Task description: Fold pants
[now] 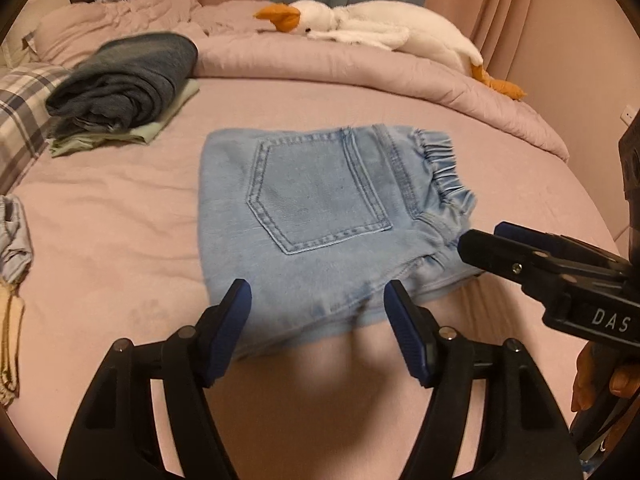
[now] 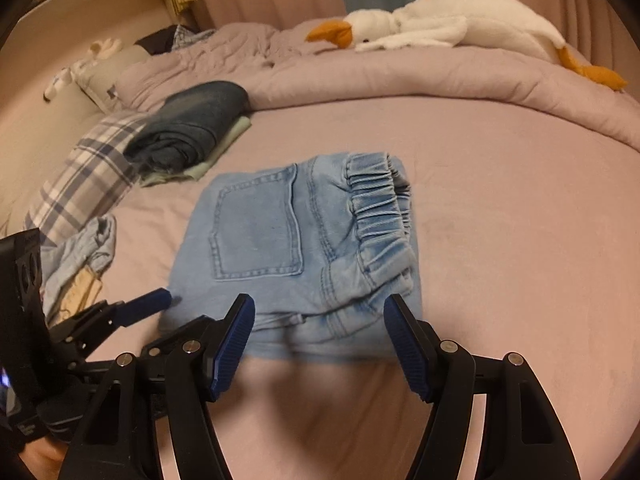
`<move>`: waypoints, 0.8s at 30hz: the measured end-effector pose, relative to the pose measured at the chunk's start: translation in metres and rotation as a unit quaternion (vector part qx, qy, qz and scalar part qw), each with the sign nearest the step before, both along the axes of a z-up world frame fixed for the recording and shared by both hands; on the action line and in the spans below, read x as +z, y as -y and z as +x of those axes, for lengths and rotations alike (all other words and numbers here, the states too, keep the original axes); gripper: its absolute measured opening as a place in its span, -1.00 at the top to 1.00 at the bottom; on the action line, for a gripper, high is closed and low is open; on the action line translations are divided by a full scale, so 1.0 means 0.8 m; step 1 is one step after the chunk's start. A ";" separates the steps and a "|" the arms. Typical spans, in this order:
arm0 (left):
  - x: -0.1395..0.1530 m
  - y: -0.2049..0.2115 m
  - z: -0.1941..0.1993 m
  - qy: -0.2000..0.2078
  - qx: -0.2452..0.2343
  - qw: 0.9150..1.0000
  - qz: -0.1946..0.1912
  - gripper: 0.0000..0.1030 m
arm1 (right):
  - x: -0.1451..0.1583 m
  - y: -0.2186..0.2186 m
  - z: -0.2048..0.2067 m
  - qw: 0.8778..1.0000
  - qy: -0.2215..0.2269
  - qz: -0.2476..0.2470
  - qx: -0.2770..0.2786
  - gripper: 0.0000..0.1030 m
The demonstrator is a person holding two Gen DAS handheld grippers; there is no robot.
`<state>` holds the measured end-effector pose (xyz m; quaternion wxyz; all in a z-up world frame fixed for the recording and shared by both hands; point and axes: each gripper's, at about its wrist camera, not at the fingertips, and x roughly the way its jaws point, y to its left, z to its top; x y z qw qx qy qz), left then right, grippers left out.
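Folded light-blue jeans [image 1: 320, 216] lie pocket-up on a pink bedsheet [image 1: 120, 260]; left gripper [image 1: 318, 320] and right gripper [image 2: 320, 332] hover near, fingers spread, holding nothing.

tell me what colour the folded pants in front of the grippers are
Light blue denim pants, with matching blue stitching around the back pocket; clearest in the left wrist view.
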<state>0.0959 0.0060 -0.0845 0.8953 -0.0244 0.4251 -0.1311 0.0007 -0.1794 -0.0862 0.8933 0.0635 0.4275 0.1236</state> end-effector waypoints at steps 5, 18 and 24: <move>0.029 -0.003 -0.031 0.037 0.008 0.999 0.009 -0.49 | 0.025 -0.008 -0.033 0.999 0.030 -0.013 0.007 -0.35; 0.085 -0.014 -0.092 0.089 0.029 0.995 0.012 -0.84 | 0.078 -0.021 -0.085 0.996 0.085 -0.029 0.005 -0.36; 0.101 -0.017 -0.110 0.094 0.042 0.995 0.012 -0.98 | 0.089 -0.023 -0.105 0.995 0.096 -0.036 -0.004 -0.43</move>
